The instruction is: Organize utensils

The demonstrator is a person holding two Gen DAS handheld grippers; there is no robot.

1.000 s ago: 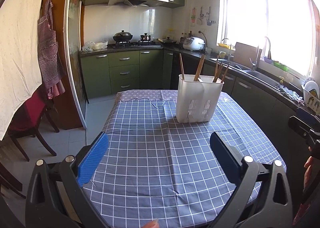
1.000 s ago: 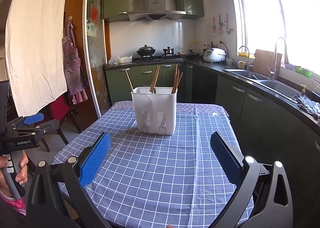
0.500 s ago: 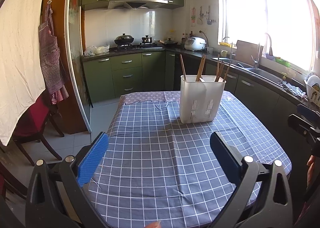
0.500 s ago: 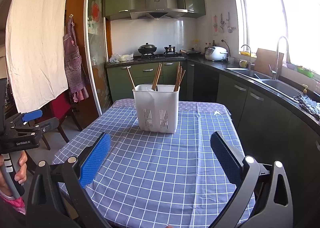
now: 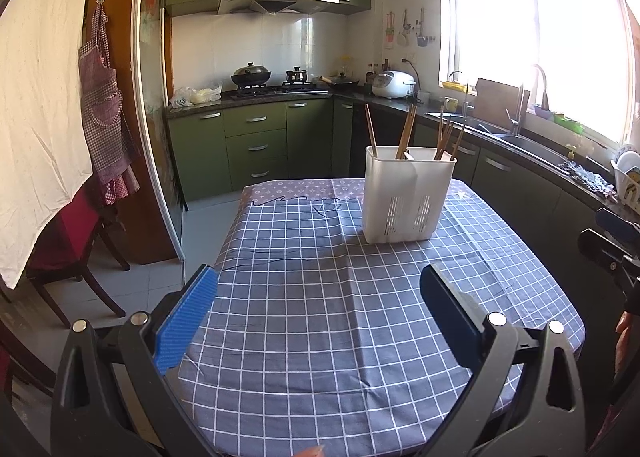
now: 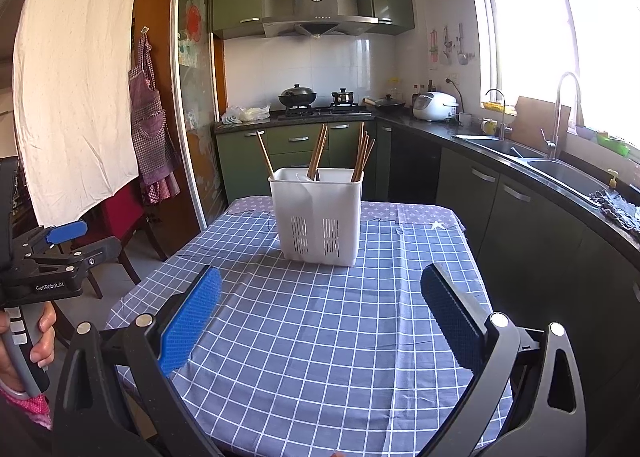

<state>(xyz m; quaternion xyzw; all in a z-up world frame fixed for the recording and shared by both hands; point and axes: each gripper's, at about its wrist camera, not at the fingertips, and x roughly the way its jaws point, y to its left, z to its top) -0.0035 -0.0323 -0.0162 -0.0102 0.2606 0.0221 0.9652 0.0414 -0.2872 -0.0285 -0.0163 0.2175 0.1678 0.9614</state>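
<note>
A white slotted utensil holder (image 5: 408, 197) was seen standing upright on the blue checked tablecloth (image 5: 320, 317), in the right centre of the left wrist view and at the centre of the right wrist view. Wooden chopsticks (image 6: 318, 153) were seen leaning out of its compartments: one alone at the left, a pair in the middle, a cluster at the right. Something pale was glimpsed inside the middle compartment, but it could not be identified.

No loose utensil was visible anywhere on the cloth. From this the task was judged to be essentially finished, or at least no item remained in view to be sorted.

The left gripper (image 5: 318, 311) was held released, its blue pads spread wide over the near part of the table with nothing between them. The right gripper (image 6: 320, 311) was likewise spread and empty, well short of the holder.
</note>
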